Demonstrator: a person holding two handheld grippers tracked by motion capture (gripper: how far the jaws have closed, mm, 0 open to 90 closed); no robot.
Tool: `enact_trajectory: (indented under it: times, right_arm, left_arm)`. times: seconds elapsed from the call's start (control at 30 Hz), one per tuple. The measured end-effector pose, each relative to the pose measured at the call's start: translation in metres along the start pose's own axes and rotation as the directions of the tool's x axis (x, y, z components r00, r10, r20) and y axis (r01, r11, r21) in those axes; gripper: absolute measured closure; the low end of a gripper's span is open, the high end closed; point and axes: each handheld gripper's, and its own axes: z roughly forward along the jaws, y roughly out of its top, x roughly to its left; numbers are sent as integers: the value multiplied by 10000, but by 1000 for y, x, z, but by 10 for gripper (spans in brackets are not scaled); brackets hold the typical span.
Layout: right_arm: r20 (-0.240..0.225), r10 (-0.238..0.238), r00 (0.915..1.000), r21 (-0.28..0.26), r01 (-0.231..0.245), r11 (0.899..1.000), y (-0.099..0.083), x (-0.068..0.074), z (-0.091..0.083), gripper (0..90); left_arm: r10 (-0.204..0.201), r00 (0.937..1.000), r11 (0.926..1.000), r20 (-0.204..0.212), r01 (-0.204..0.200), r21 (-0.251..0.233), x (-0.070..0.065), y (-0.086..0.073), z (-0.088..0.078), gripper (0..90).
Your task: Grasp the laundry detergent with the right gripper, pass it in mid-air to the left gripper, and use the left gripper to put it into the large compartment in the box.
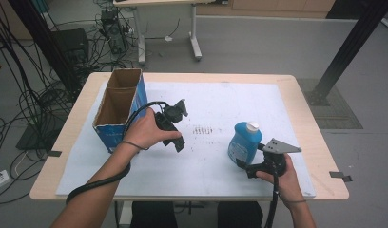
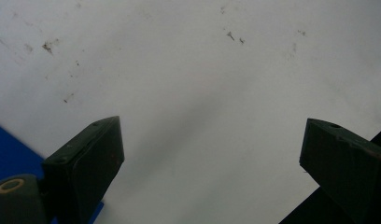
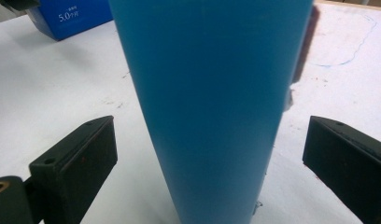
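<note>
Beside the blue bottle (image 3: 212, 107), the right claw (image 3: 207, 163) is straddling it, released. Centring before clenching should be steadying it. Near the cardboard box (image 1: 117, 107), the left claw (image 2: 212, 158) is gaping empty.

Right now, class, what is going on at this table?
A person holds a gripper in each hand. The right gripper has its jaws open on either side of an upright blue bottle, not yet touching it. The left gripper, jaws open and empty, hovers over the white mat beside an open blue cardboard box.

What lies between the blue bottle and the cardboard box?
High view: the left gripper in its hand, then bare white mat, between box and bottle.
</note>
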Motion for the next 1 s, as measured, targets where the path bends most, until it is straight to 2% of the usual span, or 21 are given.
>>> enact_trajectory:
  times: [1.0]
  right_arm:
    - [-112, -35, 9999, 45, 36, 10000, 3, -1, 4, 30]
  left_arm:
    - [-50, 9999, 10000, 127, 51, -50, 0, -2, 4, 67]
